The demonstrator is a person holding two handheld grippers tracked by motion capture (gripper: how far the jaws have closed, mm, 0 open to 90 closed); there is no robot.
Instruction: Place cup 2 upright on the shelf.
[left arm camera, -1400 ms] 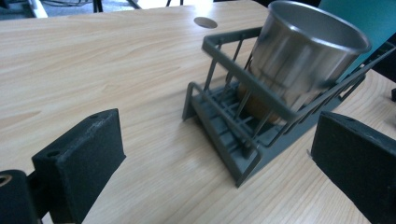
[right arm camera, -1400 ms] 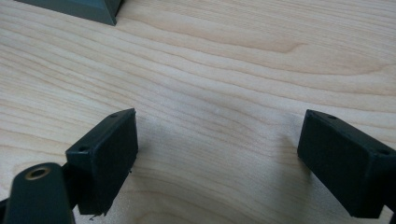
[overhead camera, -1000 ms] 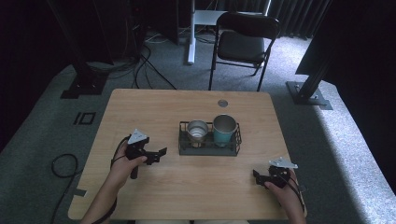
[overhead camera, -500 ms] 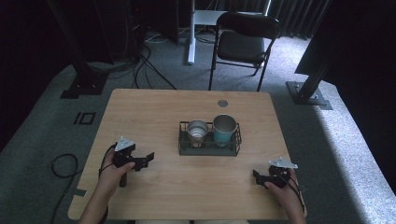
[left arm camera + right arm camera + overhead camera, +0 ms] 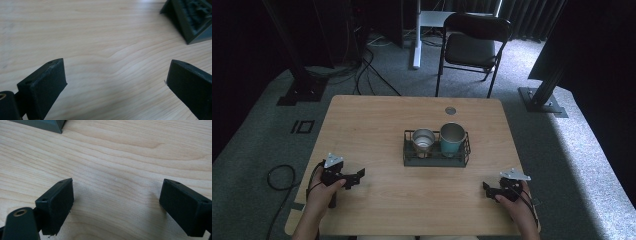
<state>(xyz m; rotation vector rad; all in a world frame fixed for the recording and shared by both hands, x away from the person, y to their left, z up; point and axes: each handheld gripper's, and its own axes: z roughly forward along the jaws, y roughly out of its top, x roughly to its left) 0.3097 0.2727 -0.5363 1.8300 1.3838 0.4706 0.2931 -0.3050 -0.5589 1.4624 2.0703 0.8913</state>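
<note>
A dark wire rack (image 5: 436, 158) stands at the middle of the wooden table (image 5: 377, 120). It holds a steel cup (image 5: 423, 141) on the left and a teal cup (image 5: 452, 138) on the right, both upright. My left gripper (image 5: 359, 174) rests low at the table's front left, open, with bare wood between its jaws (image 5: 115, 75). My right gripper (image 5: 486, 187) sits at the front right, also open over bare wood (image 5: 116, 195). A corner of the rack (image 5: 192, 22) lies at the top right of the left gripper view, and its base edge (image 5: 40, 123) at the top left of the right gripper view.
A round grommet (image 5: 450, 110) is set into the table's far edge. A black folding chair (image 5: 472, 47) stands beyond the table. Cables (image 5: 277, 175) lie on the floor to the left.
My left gripper has drawn back toward the table's front left corner, away from the rack, and a little lower. The right gripper has stayed where it was.
</note>
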